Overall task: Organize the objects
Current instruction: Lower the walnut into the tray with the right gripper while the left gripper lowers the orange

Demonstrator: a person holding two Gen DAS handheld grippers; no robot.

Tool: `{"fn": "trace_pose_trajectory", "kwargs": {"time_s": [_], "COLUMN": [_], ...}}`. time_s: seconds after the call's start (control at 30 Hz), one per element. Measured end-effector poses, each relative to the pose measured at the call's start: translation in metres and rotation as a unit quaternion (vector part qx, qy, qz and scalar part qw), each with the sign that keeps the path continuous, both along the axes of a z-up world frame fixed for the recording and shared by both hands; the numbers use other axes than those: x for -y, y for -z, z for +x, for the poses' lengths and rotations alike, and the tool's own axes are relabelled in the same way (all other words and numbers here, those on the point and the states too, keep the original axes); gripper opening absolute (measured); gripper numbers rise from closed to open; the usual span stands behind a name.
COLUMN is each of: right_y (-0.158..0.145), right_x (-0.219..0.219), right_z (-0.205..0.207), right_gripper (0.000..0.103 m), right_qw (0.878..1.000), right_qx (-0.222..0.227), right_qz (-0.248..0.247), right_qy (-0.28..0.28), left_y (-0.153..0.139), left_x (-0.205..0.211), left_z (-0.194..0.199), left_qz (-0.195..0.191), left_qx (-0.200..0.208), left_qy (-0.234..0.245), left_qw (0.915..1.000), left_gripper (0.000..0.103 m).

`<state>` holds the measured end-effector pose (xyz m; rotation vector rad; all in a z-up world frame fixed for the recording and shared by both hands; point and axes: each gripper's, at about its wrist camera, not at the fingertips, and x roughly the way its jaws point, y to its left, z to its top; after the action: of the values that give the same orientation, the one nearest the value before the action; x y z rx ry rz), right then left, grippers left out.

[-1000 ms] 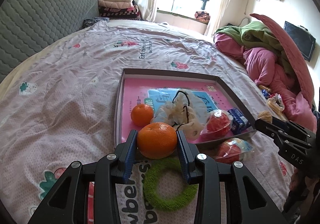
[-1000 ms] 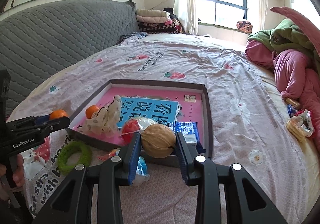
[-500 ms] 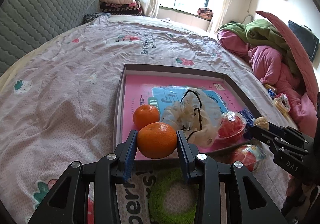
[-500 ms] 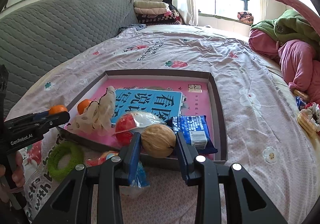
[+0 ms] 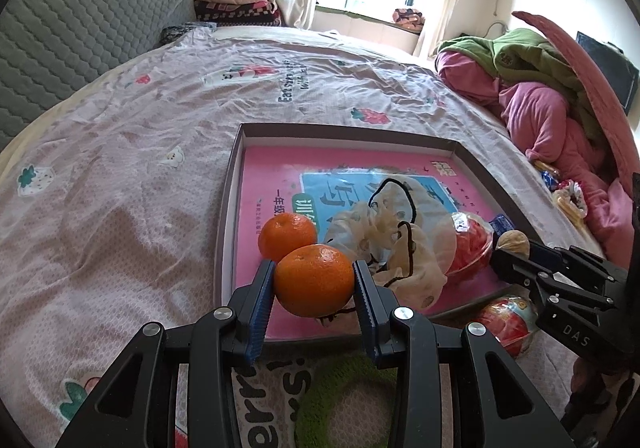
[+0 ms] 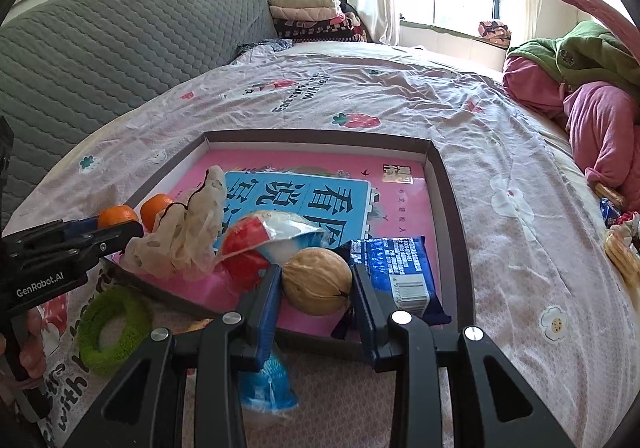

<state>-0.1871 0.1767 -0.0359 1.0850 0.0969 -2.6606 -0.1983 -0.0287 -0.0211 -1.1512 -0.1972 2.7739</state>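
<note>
Two items in transit, both now over the shallow brown cardboard tray with the pink printed base point(image 5: 236, 184). Item one: round orange tangerine point(image 5: 314, 280), clenched in the left tongs point(image 5: 314, 288), lower centre of the left view; a second ago it hung short of the tray's near rim, now it sits past that rim, just beside a smaller tangerine point(image 5: 287, 234) already inside. Item two: tan ridged walnut point(image 6: 318, 281), grasped by the right tongs point(image 6: 316, 288), likewise carried forward over the near rim, between a red-and-white wrapped ball point(image 6: 246, 248) and a blue foil snack packet point(image 6: 394, 268). Judgement: both ready for setting down. Fuzzy green ring point(image 6: 110, 328) remains outside on the bed.
</note>
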Motion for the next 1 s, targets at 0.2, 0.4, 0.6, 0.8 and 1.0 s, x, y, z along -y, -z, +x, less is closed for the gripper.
{"fn": "trace_pose_trajectory", "kwargs": {"time_s": [0.2,0.4,0.6,0.8,1.0], "right_y": [0.002,0.003,0.004,0.004,0.003], "right_x": [0.003,0.005,0.006,0.006,0.006], "right_z": [-0.001,0.002,0.001,0.001,0.002], "right_gripper": [0.035,0.035,0.035,0.035,0.035], "right_qw": [1.0,1.0,1.0,1.0,1.0], "right_qx": [0.001,-0.002,-0.003,0.003,0.004], "right_qz": [0.007,0.018,0.03,0.028,0.027], "right_qy": [-0.003,-0.005,-0.001,0.001,0.002], "left_y": [0.005,0.01,0.015,0.016,0.015], "left_x": [0.0,0.0,0.0,-0.003,-0.005], "left_z": [-0.003,-0.007,-0.011,-0.011,-0.007], "left_qz": [-0.004,-0.012,-0.021,-0.033,-0.031], "left_qx": [0.007,0.017,0.027,0.035,0.035], "left_qy": [-0.002,-0.007,-0.012,-0.008,-0.006], "left_qw": [1.0,0.9998,0.9994,0.9988,0.9989], "left_gripper": [0.04,0.04,0.04,0.04,0.04]}}
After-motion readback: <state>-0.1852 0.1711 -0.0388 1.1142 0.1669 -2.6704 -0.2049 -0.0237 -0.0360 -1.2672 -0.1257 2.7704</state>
